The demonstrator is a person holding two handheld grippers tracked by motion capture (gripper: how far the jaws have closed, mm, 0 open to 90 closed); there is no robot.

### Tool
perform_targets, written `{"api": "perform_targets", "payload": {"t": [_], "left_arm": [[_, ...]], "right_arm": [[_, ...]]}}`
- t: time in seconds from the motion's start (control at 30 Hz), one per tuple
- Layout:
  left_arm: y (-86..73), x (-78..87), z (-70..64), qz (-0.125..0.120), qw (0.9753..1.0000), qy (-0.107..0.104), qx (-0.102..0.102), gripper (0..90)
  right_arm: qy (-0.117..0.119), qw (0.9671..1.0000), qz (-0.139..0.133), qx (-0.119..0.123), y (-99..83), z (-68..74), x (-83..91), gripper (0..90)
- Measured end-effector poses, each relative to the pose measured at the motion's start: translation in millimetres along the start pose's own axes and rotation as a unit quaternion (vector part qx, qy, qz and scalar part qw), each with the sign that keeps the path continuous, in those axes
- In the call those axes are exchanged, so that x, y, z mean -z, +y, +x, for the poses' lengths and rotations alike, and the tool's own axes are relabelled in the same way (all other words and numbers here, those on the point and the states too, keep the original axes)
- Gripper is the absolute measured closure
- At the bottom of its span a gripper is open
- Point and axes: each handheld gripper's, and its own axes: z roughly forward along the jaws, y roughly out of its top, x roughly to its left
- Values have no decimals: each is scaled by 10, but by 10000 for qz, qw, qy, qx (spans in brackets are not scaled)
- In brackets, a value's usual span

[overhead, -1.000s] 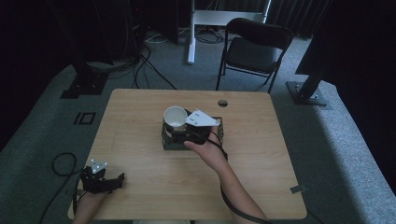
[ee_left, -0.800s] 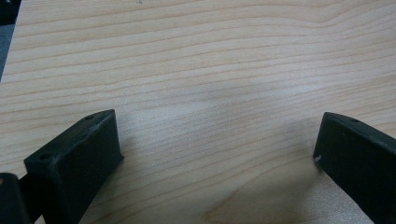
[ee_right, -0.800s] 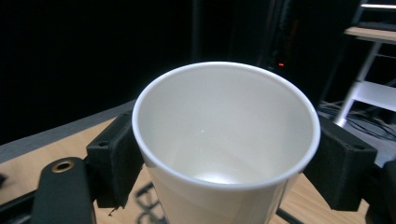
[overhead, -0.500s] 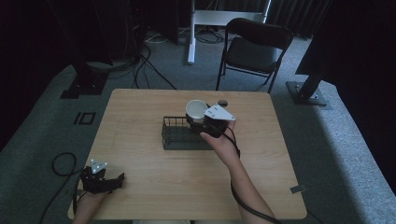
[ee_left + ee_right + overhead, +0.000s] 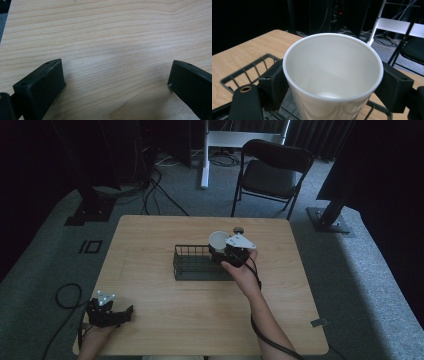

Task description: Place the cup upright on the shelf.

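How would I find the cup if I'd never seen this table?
Look at the wooden table, then the black wire basket near its middle. At the basket's right end, the right gripper holds a white cup, open and empty, the one pale round thing there.

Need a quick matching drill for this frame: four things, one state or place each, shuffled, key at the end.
Things:
1. white cup
2. wire basket
3. left gripper
4. folding chair

States or places:
A. on the floor beyond the table's far edge
B. open, near the table's near left corner
C. black, mid-table
D. clamped between the jaws of the right gripper

Pairs: 1-D, 2-C, 3-B, 4-A
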Motion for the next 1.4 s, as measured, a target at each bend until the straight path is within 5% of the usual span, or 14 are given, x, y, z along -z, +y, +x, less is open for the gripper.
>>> {"api": "perform_targets", "payload": {"t": [0.53,1.4], "left_arm": [[0,0,0,3,10000,0,-2,7],[0,1,0,3,10000,0,0,7]], "right_arm": [[-24,9992,333,-196,-224,-83,-88,203],[60,9995,275,-117,-234,-118,0,127]]}}
